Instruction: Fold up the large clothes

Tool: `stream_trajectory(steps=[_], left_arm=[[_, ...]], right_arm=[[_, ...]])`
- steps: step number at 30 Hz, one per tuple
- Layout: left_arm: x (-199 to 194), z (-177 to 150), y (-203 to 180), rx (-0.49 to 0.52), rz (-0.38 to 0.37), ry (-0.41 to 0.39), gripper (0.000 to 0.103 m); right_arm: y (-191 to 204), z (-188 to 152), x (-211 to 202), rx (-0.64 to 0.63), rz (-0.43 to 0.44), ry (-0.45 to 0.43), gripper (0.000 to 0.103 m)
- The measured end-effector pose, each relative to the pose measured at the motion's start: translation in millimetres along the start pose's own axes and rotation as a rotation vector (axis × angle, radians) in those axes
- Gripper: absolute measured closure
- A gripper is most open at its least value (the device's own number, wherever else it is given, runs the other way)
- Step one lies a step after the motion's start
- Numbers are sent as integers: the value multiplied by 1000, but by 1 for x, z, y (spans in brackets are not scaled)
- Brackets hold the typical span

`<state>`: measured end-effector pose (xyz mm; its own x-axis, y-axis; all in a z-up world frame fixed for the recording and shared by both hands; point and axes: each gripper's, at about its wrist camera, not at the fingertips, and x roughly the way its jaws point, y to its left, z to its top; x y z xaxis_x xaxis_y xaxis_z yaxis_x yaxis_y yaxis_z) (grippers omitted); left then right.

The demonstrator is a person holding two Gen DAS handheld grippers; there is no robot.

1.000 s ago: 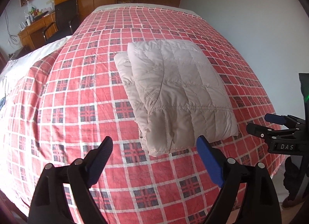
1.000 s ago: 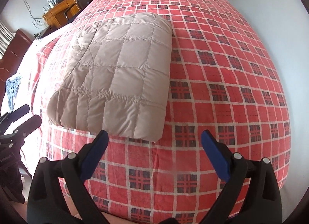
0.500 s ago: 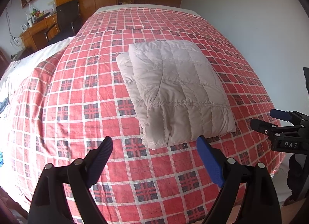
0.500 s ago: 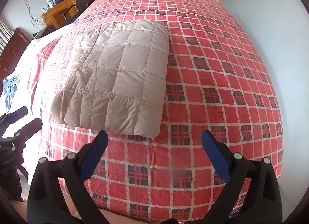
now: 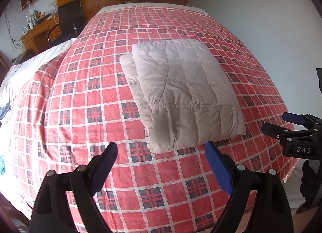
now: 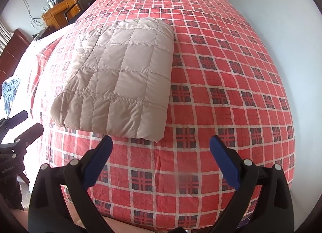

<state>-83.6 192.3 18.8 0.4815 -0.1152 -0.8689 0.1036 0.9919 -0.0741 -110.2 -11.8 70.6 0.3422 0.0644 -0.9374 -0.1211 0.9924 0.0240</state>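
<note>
Quilted beige jacket point(image 5: 181, 92) lies folded on the plaid bed point(image 5: 80, 112), soft, puffy, slippery; near corners look grippable, both my tongs point(image 5: 161, 164) point(image 6: 161, 160) gaping, empty.

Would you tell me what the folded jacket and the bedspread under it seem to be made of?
Folded jacket: beige quilted synthetic shell, probably nylon or polyester, judging by its slight sheen and puffy stitched squares. Bedspread: matte woven fabric, likely cotton, with visible weave texture in its red plaid.
</note>
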Motion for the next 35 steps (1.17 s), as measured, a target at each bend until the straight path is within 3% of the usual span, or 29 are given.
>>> stream_trajectory(steps=[35], left_arm=[[6, 3, 2, 9, 8, 12, 15]], right_arm=[[-2, 8, 8, 5, -18, -10, 6]])
